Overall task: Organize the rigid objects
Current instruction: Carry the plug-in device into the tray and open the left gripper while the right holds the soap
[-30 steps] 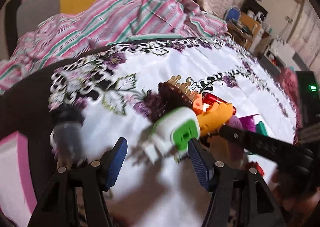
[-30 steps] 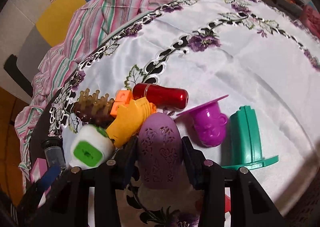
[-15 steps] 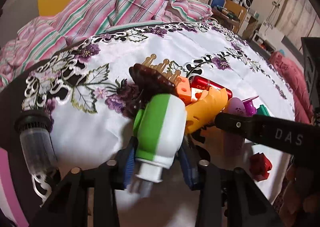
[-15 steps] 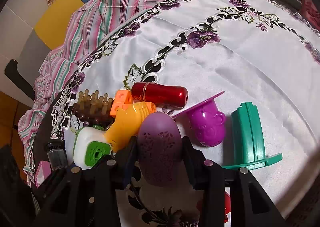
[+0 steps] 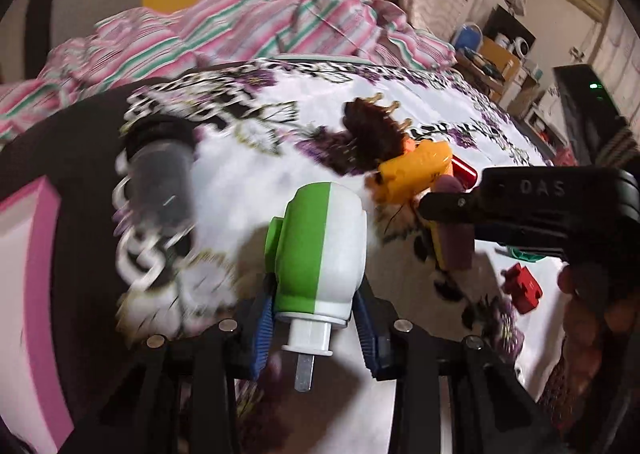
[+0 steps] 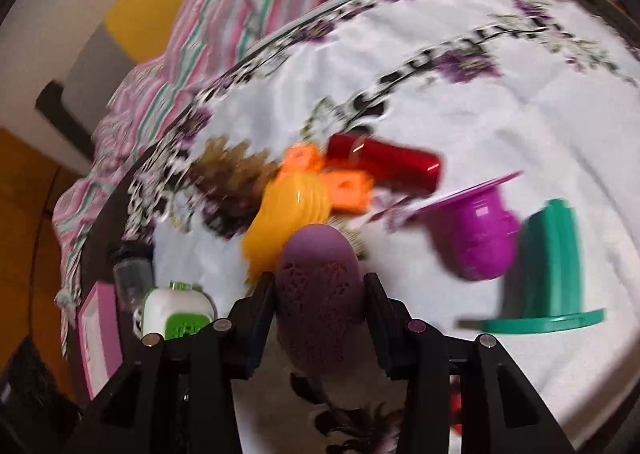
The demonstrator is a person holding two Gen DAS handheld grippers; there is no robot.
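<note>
My left gripper (image 5: 316,318) is shut on a green and white plug adapter (image 5: 320,250), lifted off the white flowered tablecloth (image 5: 248,190) with its metal prong toward the camera. The adapter (image 6: 176,314) also shows at the lower left of the right wrist view. My right gripper (image 6: 320,298) is shut on a purple egg-shaped object (image 6: 316,294). In the left wrist view the right gripper (image 5: 452,222) reaches in from the right. On the cloth lie a yellow toy (image 6: 288,214), a brown comb (image 6: 232,170), orange blocks (image 6: 344,190) and a red cylinder (image 6: 384,162).
A magenta cup (image 6: 480,234) and a green flanged piece (image 6: 552,274) lie to the right. A dark clear jar (image 5: 160,178) and a pink box (image 5: 24,294) sit at the table's left edge. A small red piece (image 5: 524,286) lies near a hand. A striped blanket (image 5: 256,30) is behind.
The left gripper closed on the plug adapter and has carried it left, away from the pile. The right gripper kept its hold on the purple egg and shifted slightly.
</note>
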